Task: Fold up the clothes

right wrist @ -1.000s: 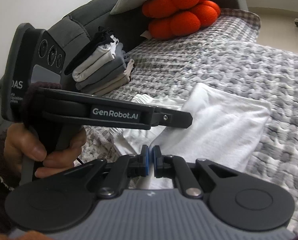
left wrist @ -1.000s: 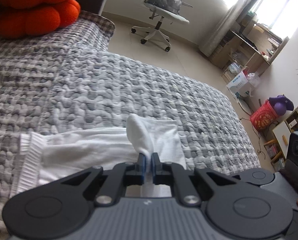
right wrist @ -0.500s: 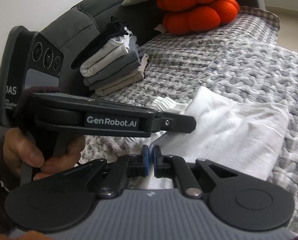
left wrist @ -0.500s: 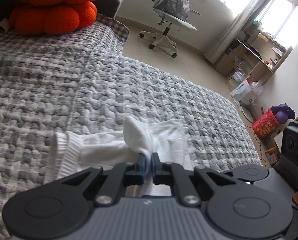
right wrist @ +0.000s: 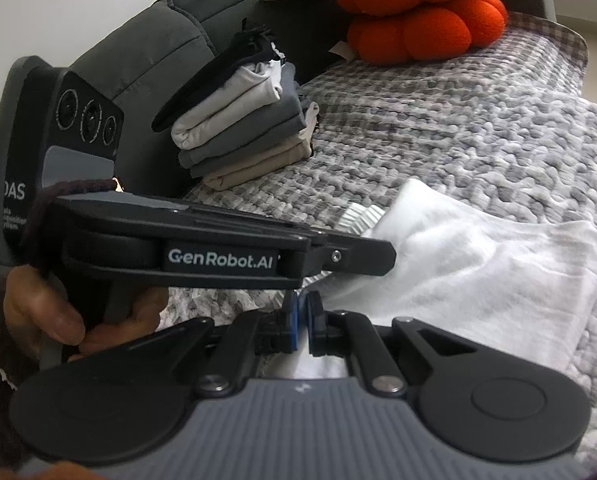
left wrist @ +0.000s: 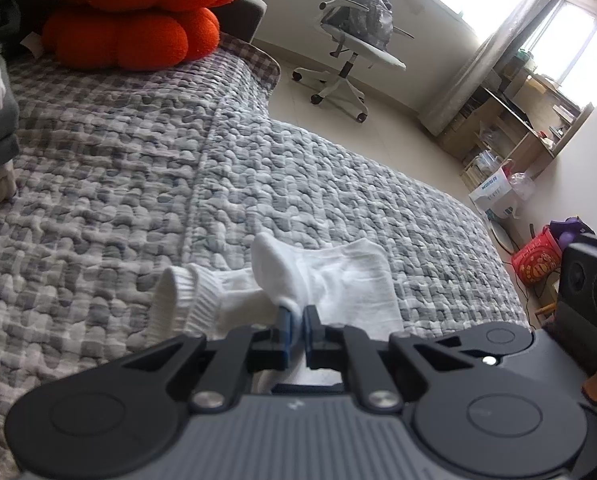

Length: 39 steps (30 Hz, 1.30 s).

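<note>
White garment (left wrist: pixel 338 280) pinched in both grippers, apparently above the quilt (left wrist: pixel 138 168).

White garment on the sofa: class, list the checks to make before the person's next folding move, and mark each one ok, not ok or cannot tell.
1. Left tool shut on the white garment: ok.
2. Right tool shut on the same garment: ok.
3. Garment lying smooth on the quilted cover: not ok, it is bunched near the ribbed cuff.
4. Cover ahead of the garment free of things: ok.
5. Stack of folded clothes apart from the garment: ok.
6. Both tools hold matching corners: cannot tell.
</note>
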Each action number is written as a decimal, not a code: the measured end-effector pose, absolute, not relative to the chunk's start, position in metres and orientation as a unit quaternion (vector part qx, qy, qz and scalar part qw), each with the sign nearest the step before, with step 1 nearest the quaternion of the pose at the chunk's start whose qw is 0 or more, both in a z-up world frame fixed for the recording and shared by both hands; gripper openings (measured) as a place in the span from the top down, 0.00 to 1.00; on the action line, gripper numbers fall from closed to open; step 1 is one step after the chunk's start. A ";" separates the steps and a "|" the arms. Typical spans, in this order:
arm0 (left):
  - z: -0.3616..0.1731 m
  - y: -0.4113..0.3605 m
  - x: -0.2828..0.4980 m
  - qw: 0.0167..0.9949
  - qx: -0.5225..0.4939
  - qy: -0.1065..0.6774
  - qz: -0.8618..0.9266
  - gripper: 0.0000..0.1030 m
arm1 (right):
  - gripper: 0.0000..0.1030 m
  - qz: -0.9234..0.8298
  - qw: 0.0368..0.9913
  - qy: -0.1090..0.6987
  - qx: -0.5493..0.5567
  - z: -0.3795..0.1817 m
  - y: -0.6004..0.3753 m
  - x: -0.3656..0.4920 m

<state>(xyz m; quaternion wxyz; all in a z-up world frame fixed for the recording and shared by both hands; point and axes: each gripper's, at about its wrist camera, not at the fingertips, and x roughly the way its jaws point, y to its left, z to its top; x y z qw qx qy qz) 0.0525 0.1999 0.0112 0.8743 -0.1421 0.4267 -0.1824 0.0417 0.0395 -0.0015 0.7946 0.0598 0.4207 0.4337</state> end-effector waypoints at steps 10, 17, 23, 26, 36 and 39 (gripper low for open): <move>0.005 0.221 0.053 0.874 -0.145 0.431 -0.170 0.94 | 0.93 0.443 0.789 0.423 0.057 -0.007 0.065 0.047; 0.000 0.234 0.055 0.873 -0.150 0.435 -0.159 0.94 | 0.93 0.448 0.785 0.425 0.056 -0.013 0.078 0.051; -0.004 0.239 0.053 0.874 -0.152 0.436 -0.149 0.94 | 0.95 0.454 0.781 0.425 0.060 -0.019 0.086 0.052; -0.005 0.242 0.052 0.876 -0.153 0.434 -0.142 0.94 | 0.95 0.458 0.780 0.424 0.051 -0.021 0.092 0.050; -0.003 0.251 0.046 0.890 -0.157 0.415 -0.105 0.93 | 0.84 0.452 0.791 0.410 0.039 -0.006 0.070 0.045; 0.001 0.255 0.040 0.899 -0.162 0.399 -0.086 0.93 | 0.70 0.429 0.816 0.386 0.024 -0.001 0.049 0.041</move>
